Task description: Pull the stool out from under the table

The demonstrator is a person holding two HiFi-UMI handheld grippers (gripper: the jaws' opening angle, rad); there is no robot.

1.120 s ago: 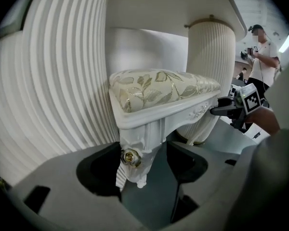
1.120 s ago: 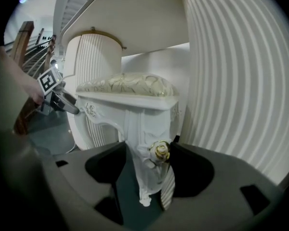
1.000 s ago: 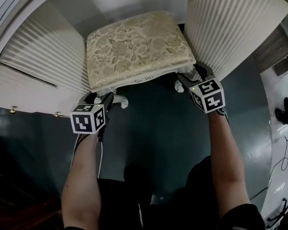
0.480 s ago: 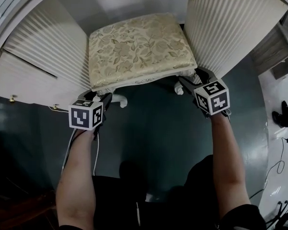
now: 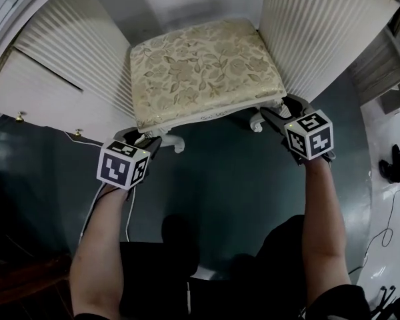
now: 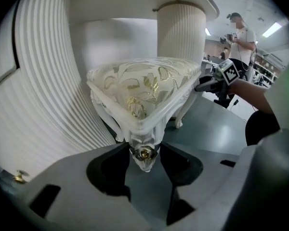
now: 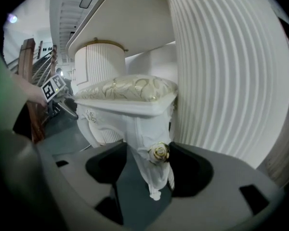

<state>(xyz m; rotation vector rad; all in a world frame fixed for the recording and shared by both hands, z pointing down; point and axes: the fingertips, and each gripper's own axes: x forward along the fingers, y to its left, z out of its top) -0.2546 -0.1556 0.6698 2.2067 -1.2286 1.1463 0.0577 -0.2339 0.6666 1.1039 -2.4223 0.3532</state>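
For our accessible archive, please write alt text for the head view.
Seen from above, the left gripper, whose jaws have just been closing, and the right gripper each grip a front leg of a floral-cushioned stool, which stands between ribbed white table pedestals.

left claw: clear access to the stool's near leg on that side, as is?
Likely yes. The stool leg sits between the left claw's jaws, which have just been closing and appear to touch it on both sides. The ribbed table pedestal stands to one side, not between claw and leg.
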